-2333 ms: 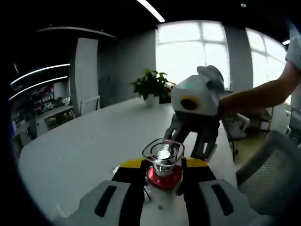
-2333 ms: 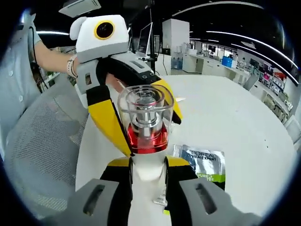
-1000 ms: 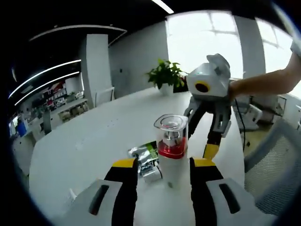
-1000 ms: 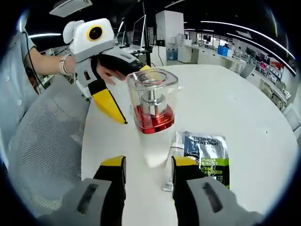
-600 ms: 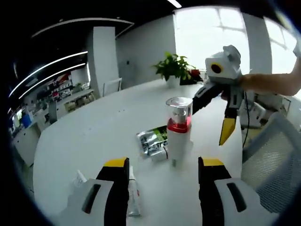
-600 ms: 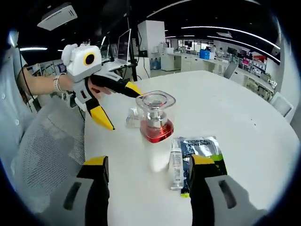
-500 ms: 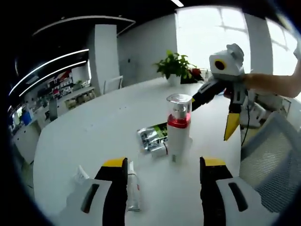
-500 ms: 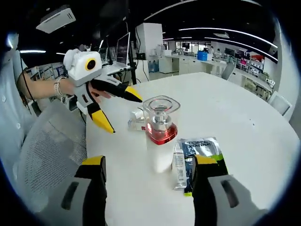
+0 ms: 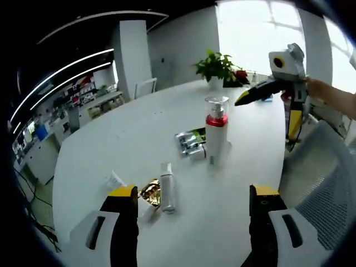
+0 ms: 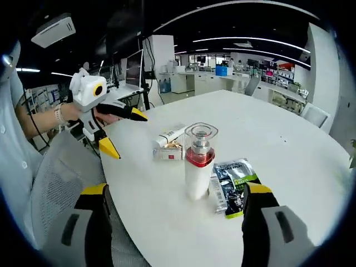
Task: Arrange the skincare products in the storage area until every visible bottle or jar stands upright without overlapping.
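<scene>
A white pump bottle [image 9: 216, 137] with a red band and a clear cap stands upright on the white table [image 9: 111, 147], free of both grippers. In the right gripper view the same pump bottle [image 10: 198, 162] is at the centre. A silver and green sachet [image 10: 237, 177] and a small tube [image 10: 216, 193] lie flat beside it. A small bottle [image 9: 167, 186], a gold-wrapped item [image 9: 149, 192] and a white tube [image 9: 114, 180] lie near my left gripper [image 9: 194, 192], which is open and empty. My right gripper [image 10: 176, 190] is open too, well back from the bottle. Each gripper appears in the other's view: right gripper [image 9: 268, 109], left gripper [image 10: 124, 134].
A grey mesh chair [image 10: 47, 183] stands at the table's edge by the person's arm [image 10: 41, 119]. A potted plant [image 9: 218, 67] sits at the table's far end. A white tube [image 10: 172, 133] and a small red-marked bottle [image 10: 168, 153] lie behind the pump bottle.
Both grippers, earlier closed around the pump bottle, have let go, opened wide and drawn back. The bottle stays upright on the table.
</scene>
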A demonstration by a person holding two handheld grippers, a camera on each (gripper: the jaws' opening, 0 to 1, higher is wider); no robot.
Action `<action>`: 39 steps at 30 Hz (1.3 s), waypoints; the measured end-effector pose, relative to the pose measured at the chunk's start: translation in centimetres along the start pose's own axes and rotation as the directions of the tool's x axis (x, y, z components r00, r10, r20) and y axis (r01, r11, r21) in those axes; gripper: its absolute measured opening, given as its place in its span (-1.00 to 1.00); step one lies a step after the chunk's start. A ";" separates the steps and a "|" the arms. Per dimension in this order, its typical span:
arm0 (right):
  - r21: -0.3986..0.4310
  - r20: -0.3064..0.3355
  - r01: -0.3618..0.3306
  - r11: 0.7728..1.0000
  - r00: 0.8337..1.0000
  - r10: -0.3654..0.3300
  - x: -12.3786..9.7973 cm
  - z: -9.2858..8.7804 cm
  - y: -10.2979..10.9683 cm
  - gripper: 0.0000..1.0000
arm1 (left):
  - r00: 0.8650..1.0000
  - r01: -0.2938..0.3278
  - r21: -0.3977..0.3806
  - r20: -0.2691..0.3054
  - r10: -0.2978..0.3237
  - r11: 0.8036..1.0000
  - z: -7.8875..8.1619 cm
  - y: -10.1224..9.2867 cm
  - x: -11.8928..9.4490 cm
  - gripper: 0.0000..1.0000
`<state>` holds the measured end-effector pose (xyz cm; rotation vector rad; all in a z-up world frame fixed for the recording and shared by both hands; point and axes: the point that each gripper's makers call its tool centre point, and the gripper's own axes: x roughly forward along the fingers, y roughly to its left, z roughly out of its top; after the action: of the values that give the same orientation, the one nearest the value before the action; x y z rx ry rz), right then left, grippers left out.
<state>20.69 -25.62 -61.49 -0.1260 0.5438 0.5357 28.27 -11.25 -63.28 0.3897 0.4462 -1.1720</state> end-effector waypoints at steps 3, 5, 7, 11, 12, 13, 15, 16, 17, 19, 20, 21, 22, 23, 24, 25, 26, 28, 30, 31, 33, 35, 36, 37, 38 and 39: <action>-0.004 0.012 0.028 1.000 1.000 -0.028 -0.6 0.3 0.4 0.99 | 1.000 -0.008 -0.006 0.002 0.008 1.000 0.1 0.1 -1.0 0.65; 0.013 0.033 0.033 0.999 0.999 -0.033 -0.9 0.7 0.8 0.99 | 1.000 -0.022 -0.021 0.008 0.022 1.000 0.2 0.3 -1.7 0.68; 0.032 0.040 0.024 0.999 0.999 -0.025 -1.0 0.9 1.2 0.99 | 1.000 -0.025 -0.032 0.014 0.025 0.999 0.2 0.2 -2.2 0.71; 0.037 0.038 0.039 0.999 0.998 -0.041 -1.3 0.9 1.7 0.99 | 1.000 -0.029 -0.032 0.010 0.030 0.999 0.0 -0.1 -3.3 0.76; 0.043 0.052 0.043 0.998 0.998 -0.045 -1.4 1.0 1.8 1.00 | 1.000 -0.026 -0.031 0.007 0.026 0.999 -0.2 -0.2 -3.6 0.77; 0.060 0.061 0.044 0.997 0.997 -0.048 -1.4 1.1 1.8 1.00 | 1.000 -0.025 -0.032 0.005 0.025 0.999 -0.3 -0.3 -3.8 0.79; 0.101 0.057 0.050 0.994 0.997 -0.056 -1.4 0.8 1.9 1.00 | 1.000 -0.025 -0.043 0.000 0.025 0.999 -0.6 -0.4 -4.2 0.85; 0.097 0.059 0.053 0.994 0.997 -0.059 -1.5 0.7 1.9 1.00 | 1.000 -0.026 -0.047 -0.002 0.026 0.999 -0.7 -0.5 -4.3 0.87; 0.095 0.058 0.063 0.994 0.996 -0.068 -1.5 0.5 2.0 1.00 | 1.000 -0.026 -0.048 -0.002 0.026 0.999 -0.8 -0.5 -4.5 0.88; 0.095 0.044 0.077 0.992 0.996 -0.081 -1.5 0.2 1.9 1.00 | 1.000 -0.030 -0.053 -0.005 0.030 0.998 -1.0 -0.5 -4.7 0.88; 0.098 0.038 0.083 0.992 0.996 -0.087 -1.6 0.0 1.9 1.00 | 0.999 -0.031 -0.058 -0.005 0.031 0.998 -1.1 -0.6 -4.8 0.89; 0.100 0.037 0.095 0.991 0.994 -0.099 -1.7 0.0 1.8 1.00 | 0.999 -0.032 -0.063 -0.004 0.032 0.997 -1.2 -0.6 -4.9 0.91; 0.102 0.042 0.107 0.989 0.993 -0.112 -1.7 0.0 1.7 1.00 | 0.999 -0.032 -0.068 -0.001 0.032 0.997 -1.2 -0.6 -4.9 0.93; 0.103 0.048 0.116 0.988 0.991 -0.122 -1.8 0.1 1.6 1.00 | 0.999 -0.032 -0.070 0.001 0.032 0.997 -1.1 -0.6 -4.9 0.94; 0.109 0.052 0.124 0.986 0.990 -0.131 -1.8 0.1 1.5 1.00 | 1.000 -0.031 -0.070 0.002 0.031 0.997 -1.1 -0.7 -4.9 0.94; 0.113 0.055 0.128 0.985 0.989 -0.135 -1.9 0.1 1.4 1.00 | 0.999 -0.032 -0.066 0.007 0.033 0.997 -1.1 -0.6 -4.9 0.94; 0.124 0.057 0.133 0.983 0.988 -0.141 -1.9 0.1 1.3 1.00 | 0.999 -0.035 -0.067 0.009 0.036 0.997 -1.0 -0.6 -4.9 0.94; 0.129 0.063 0.145 0.981 0.986 -0.154 -2.0 0.2 1.2 1.00 | 0.999 -0.043 -0.084 0.012 0.044 0.996 -1.0 -0.5 -5.0 0.94; 0.126 0.067 0.156 0.980 0.984 -0.165 -2.0 0.2 1.1 1.00 | 0.999 -0.034 -0.090 0.022 0.036 0.995 -0.7 -0.6 -5.0 0.94; 0.123 0.069 0.166 0.978 0.982 -0.175 -2.0 0.2 1.0 1.00 | 0.999 -0.031 -0.090 0.030 0.034 0.995 -0.6 -0.6 -5.0 0.94; 0.125 0.068 0.189 0.974 0.978 -0.199 -2.2 0.2 0.6 1.00 | 0.999 -0.033 -0.094 0.035 0.037 0.995 -0.5 -0.7 -5.1 0.94; 0.151 0.073 0.188 0.971 0.977 -0.200 -2.2 0.3 0.5 1.00 | 0.999 -0.035 -0.095 0.034 0.039 0.995 -0.4 -0.7 -5.1 0.94; 0.175 0.076 0.186 0.967 0.977 -0.202 -2.3 0.3 0.5 1.00 | 0.999 -0.033 -0.097 0.036 0.036 0.995 -0.4 -0.7 -5.1 0.94; 0.194 0.102 0.194 0.962 0.971 -0.216 -2.3 0.6 0.3 1.00 | 0.999 -0.030 -0.099 0.038 0.033 0.995 -0.4 -0.8 -5.1 0.94; 0.186 0.101 0.192 0.964 0.972 -0.213 -2.3 0.6 0.3 1.00 | 0.999 -0.026 -0.102 0.039 0.030 0.994 -0.5 -0.8 -5.1 0.94; 0.185 0.102 0.197 0.963 0.970 -0.218 -2.4 0.6 0.2 1.00 | 0.999 -0.023 -0.105 0.037 0.027 0.994 -0.5 -0.9 -5.0 0.94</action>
<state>19.15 -26.35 -59.72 0.0163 0.4492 0.2866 25.71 -7.32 -61.13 0.2812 0.4659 -1.1255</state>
